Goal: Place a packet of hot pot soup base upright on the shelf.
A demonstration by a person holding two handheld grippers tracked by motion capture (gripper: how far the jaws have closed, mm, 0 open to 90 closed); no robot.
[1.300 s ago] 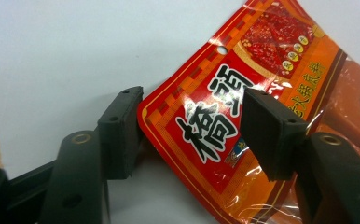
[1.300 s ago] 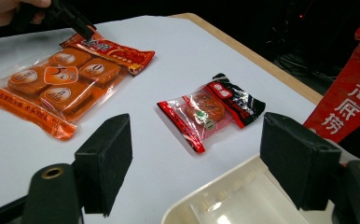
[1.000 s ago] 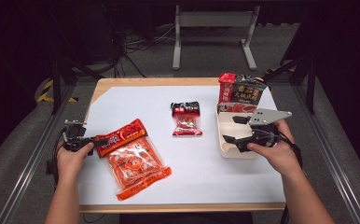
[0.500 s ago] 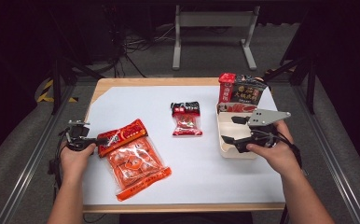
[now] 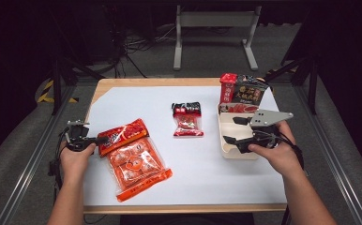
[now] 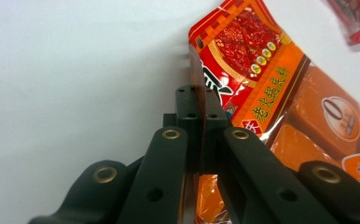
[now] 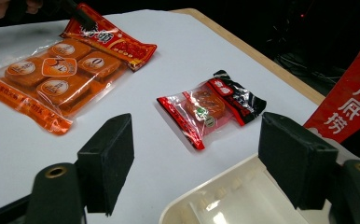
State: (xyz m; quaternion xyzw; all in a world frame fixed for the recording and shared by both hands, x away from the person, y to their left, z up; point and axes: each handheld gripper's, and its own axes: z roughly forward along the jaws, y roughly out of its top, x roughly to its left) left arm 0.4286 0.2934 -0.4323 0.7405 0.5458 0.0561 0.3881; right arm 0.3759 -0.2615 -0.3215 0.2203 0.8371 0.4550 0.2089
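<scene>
1. I am pinching my left gripper (image 5: 101,139) fingers together on the near-left edge of the big orange packet (image 5: 134,161), which is lying flat at the tabletop's (image 5: 198,173) left.
2. I am holding my right gripper (image 5: 230,130) with its fingers wide apart, gripping nothing, over the cream tray (image 5: 237,152) at the right.
3. The small red packet (image 5: 187,119) is lying mid-tabletop, between them.
</scene>
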